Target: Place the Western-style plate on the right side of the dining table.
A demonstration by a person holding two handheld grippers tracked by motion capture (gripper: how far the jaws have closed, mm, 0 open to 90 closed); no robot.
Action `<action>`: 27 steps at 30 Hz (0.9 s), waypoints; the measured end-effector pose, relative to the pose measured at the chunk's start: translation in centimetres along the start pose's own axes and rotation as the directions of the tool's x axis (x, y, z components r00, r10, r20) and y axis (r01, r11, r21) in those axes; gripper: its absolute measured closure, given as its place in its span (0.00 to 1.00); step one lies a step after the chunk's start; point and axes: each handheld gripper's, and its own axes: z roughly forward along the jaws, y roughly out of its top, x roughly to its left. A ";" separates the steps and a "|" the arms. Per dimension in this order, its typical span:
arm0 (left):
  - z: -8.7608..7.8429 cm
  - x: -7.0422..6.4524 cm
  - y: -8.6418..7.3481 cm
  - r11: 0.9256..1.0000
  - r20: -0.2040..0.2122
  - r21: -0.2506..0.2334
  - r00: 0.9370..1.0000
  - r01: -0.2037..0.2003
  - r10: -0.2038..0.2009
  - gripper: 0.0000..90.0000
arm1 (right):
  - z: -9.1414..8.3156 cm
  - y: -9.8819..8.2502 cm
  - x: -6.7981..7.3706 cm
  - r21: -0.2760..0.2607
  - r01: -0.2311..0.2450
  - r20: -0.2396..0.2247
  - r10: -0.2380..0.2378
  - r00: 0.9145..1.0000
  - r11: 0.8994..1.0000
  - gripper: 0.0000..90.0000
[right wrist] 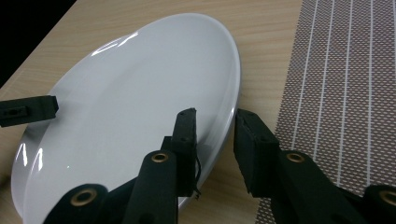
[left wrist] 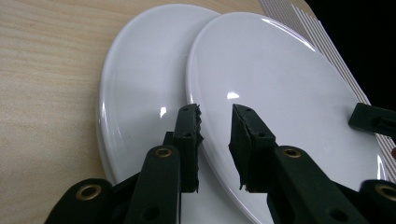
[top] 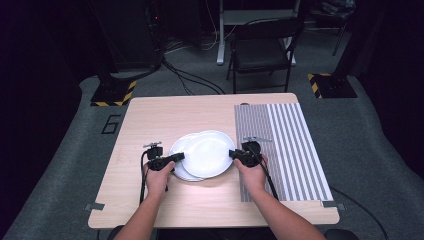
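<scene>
Two white plates lie stacked on the wooden table [top: 150,115]. The top plate [top: 210,152] sits shifted to the right over the lower plate [top: 176,149]. My left gripper [top: 180,157] is shut on the top plate's left rim; in the left gripper view the top plate [left wrist: 280,93] has its edge between the jaws of my left gripper [left wrist: 215,122], beside the lower plate [left wrist: 144,84]. My right gripper [top: 232,154] is shut on the right rim. In the right gripper view that rim of the top plate [right wrist: 140,107] runs between the jaws of my right gripper [right wrist: 215,126].
A grey striped placemat [top: 290,145] covers the table's right side, just right of the plates, and shows in the right gripper view as the placemat [right wrist: 345,84]. Beyond the table's far edge stands a black folding chair [top: 262,50]. Cables trail across the floor.
</scene>
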 end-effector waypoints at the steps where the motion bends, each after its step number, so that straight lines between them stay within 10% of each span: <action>1: 0.0 0.0 0.0 1.000 -0.002 0.000 1.000 0.000 0.000 0.80 | 0.0 -0.1 0.0 -0.002 -0.006 -0.005 0.006 1.000 1.000 0.78; 27: 1.0 -0.9 -0.6 0.999 0.010 0.032 1.000 -0.007 0.006 0.71 | 0.3 -1.0 -1.0 -0.045 -0.097 -0.054 0.095 0.994 0.994 0.80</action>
